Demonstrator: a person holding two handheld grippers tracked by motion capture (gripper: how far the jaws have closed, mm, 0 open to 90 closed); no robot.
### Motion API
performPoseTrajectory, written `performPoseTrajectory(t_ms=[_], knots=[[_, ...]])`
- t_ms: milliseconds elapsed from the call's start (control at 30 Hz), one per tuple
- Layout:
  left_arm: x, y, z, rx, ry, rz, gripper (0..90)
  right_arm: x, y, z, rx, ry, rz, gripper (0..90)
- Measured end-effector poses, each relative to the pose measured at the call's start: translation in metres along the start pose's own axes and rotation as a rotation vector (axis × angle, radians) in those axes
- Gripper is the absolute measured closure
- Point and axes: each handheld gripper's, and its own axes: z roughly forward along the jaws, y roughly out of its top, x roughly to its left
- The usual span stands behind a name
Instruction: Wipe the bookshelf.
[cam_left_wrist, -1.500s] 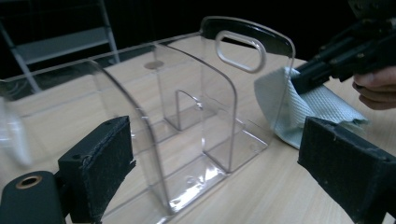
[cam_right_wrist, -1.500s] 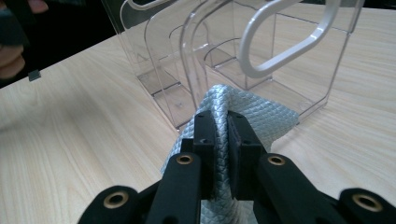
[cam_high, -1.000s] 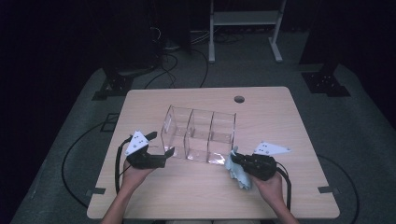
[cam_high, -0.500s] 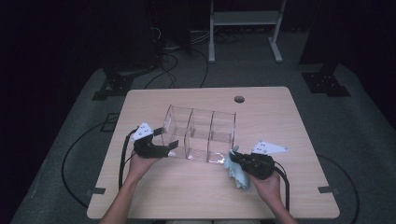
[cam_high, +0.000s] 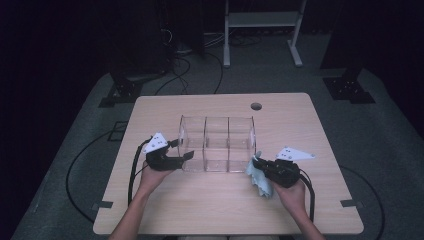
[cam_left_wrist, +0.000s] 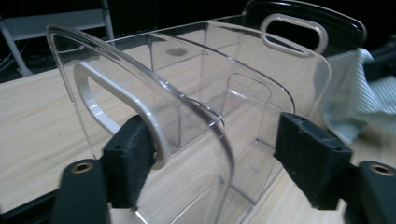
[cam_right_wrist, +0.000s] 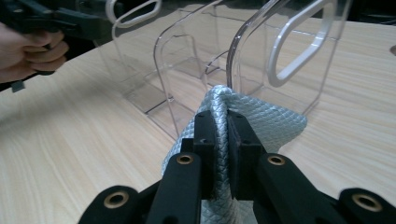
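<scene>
So there's a clear plastic organizer (cam_high: 217, 145) with three compartments sitting about mid-table on the wooden table (cam_high: 210, 200), a cut-out handle at each end wall. The left gripper (cam_high: 181, 151) is at the organizer's left end. Its jaws have just been closing and now straddle that end wall, one pad on either side. In the left gripper view the left pad looks to be touching the handle rim, while the right pad is apart from the plastic, so not clamped.

The right gripper (cam_high: 256, 162) is near the organizer's right near corner, jaws pinched tight on a pale blue-grey cloth (cam_high: 260, 177) (woven, scaly-looking texture up close). The cloth bunches up between the pads (cam_right_wrist: 209, 135) and hangs down to the table just beside the organizer's right end wall.
</scene>
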Motion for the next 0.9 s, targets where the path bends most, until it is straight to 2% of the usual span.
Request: performPoseTrajectory(t_ms=[100, 200, 300, 367, 500, 600, 733, 900], knots=[[-0.005, 0.0, -0.003, 0.011, -0.023, 0.016, 35.3, -0.008, 0.0, -0.002, -0.001, -0.016, 0.0, 82.7], [-0.012, 0.001, -0.006, 0.031, -0.036, 0.027, 37.2, -0.016, -0.001, -0.005, -0.006, -0.026, 0.019, 82.7], [-0.019, 0.001, -0.007, 0.038, -0.033, 0.042, 39.0, -0.021, 0.0, -0.009, -0.014, -0.043, 0.021, 82.7], [-0.022, -0.001, -0.009, 0.042, -0.032, 0.05, 41.6, -0.022, 0.004, -0.013, -0.034, -0.047, 0.023, 82.7], [-0.031, -0.004, -0.015, 0.032, -0.046, 0.037, 44.8, -0.022, 0.014, -0.02, -0.06, -0.055, 0.005, 82.7], [-0.038, -0.007, -0.02, 0.031, -0.052, 0.054, 46.9, -0.019, 0.018, -0.023, -0.073, -0.054, -0.01, 82.6], [-0.046, -0.008, -0.023, 0.036, -0.051, 0.063, 48.3, -0.015, 0.012, -0.015, -0.061, -0.055, -0.019, 82.7], [-0.049, -0.009, -0.024, 0.032, -0.039, 0.058, 48.5, -0.02, 0.0, -0.004, -0.014, -0.066, -0.009, 82.7]])
